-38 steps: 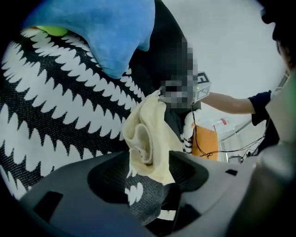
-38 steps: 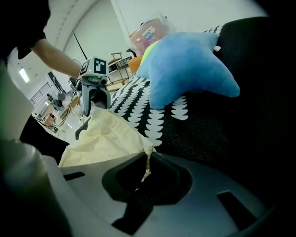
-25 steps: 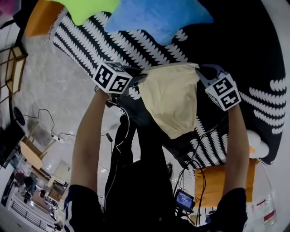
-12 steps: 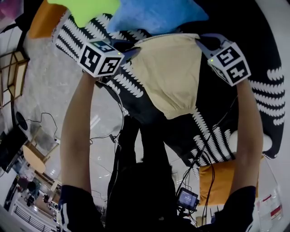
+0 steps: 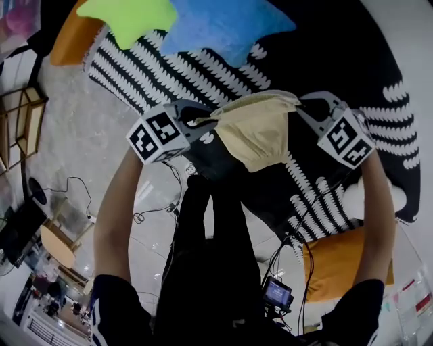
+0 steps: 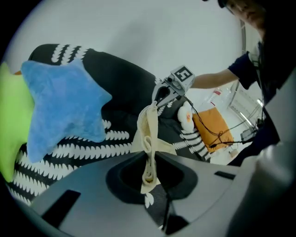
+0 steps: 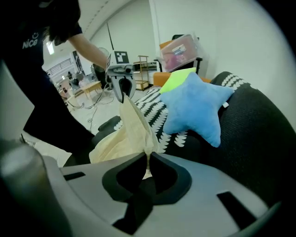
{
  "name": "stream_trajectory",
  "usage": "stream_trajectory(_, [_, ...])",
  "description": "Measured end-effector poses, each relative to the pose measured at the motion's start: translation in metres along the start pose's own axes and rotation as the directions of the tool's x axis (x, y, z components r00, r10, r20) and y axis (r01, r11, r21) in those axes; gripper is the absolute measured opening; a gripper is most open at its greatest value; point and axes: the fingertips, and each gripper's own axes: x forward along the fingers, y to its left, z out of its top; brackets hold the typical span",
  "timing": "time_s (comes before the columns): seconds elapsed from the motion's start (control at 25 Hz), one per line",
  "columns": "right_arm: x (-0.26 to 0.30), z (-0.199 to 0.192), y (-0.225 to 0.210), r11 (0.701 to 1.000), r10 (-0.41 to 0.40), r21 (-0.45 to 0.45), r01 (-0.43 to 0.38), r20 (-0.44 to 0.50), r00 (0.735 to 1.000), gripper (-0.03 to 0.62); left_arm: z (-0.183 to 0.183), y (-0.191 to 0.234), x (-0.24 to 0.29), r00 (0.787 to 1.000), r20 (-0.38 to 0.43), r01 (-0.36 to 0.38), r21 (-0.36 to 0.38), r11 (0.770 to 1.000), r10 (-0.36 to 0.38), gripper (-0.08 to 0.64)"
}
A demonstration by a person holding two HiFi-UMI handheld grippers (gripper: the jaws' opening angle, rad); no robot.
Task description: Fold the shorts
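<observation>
A black cover with white fern-like stripes [image 5: 352, 61] is spread out, and a blue star-shaped plush cushion [image 5: 223, 23] and a green star-shaped plush cushion [image 5: 128, 17] are laid side by side at its far edge. Cream fabric shorts [image 5: 257, 128] are held in the air over its near edge, sagging between the tongs. The left tongs [image 5: 196, 121] are closed narrowly on one bunched end, the right tongs [image 5: 304, 105] on the other.
</observation>
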Motion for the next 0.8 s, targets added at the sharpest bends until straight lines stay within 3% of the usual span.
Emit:
stream_trajectory(0.2, [-0.001,-0.033,0.047,0.991,0.033,-0.126,-0.048,-0.12,0.992,0.04,-0.013,-0.056,0.021,0.994,-0.095,0.068,0.178,0.982,-0.051,0.052])
stream_trajectory(0.36, [-0.002,-0.064,0.092,0.947,0.013,-0.308,-0.087,-0.235,0.972,0.041,-0.028,-0.102,0.042,0.985,-0.151,0.117,0.261,0.958,-0.079,0.052])
stream_trajectory(0.48, [-0.003,-0.079,0.118,0.883,-0.035,-0.457,-0.103,-0.284,0.958,0.041,-0.037,-0.125,0.05,0.982,-0.181,0.121,0.363,0.924,-0.058,0.053])
stream_trajectory(0.68, [0.017,-0.116,0.146,0.722,-0.181,-0.691,-0.016,-0.212,0.96,0.04,-0.068,-0.152,0.083,0.972,-0.233,0.128,0.563,0.817,0.008,0.054])
stream_trajectory(0.76, [0.021,-0.133,0.16,0.689,-0.206,-0.725,0.002,-0.193,0.959,0.04,-0.081,-0.165,0.097,0.968,-0.249,0.133,0.618,0.775,0.032,0.056])
stream_trajectory(0.8, [0.022,-0.138,0.17,0.684,-0.216,-0.729,0.009,-0.191,0.958,0.04,-0.089,-0.172,0.101,0.965,-0.261,0.14,0.627,0.766,0.037,0.058])
